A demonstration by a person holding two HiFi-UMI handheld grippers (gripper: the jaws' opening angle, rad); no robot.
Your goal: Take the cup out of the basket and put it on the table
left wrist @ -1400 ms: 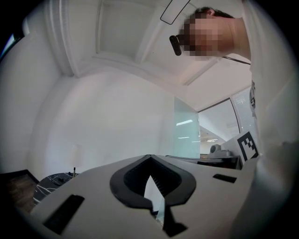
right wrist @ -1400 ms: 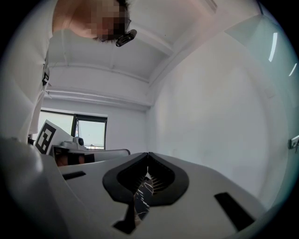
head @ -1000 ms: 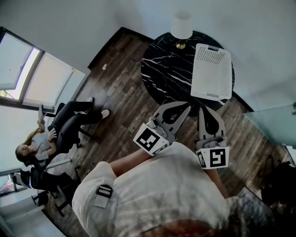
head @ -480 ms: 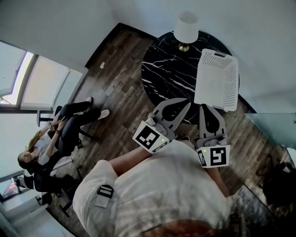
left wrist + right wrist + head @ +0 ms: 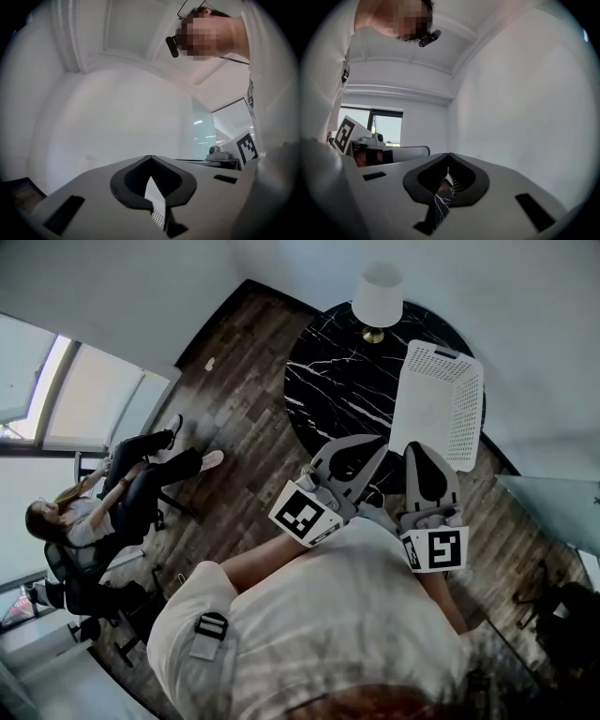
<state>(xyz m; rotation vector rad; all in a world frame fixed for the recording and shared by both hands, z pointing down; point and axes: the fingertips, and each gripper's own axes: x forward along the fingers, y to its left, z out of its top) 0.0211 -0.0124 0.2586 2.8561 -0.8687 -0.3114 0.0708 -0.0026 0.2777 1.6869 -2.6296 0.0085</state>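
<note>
My left gripper (image 5: 375, 444) and my right gripper (image 5: 421, 448) hang close in front of my chest, noses aimed at the round black marble table (image 5: 342, 371). Left one: jaws together, nothing between them, just a sliver of perforated white showing through the slot. Right one, same story: tips touching, empty, marble veins behind.

The white perforated basket (image 5: 436, 404) stands on the table at 1 o'clock from my grippers, over on the right side, with a table lamp (image 5: 378, 298) at 12. The cup? I can't see it in any view, so I judge it's down inside the basket. Nothing of the task is done yet.

There are 3 risks here. Going in with the jaws closed could knock the cup over. Snagging the light basket's wall could drag it off the table edge. Overreaching toward 12 clips the lamp. A seated person (image 5: 98, 521) at 9 o'clock is well apart.
</note>
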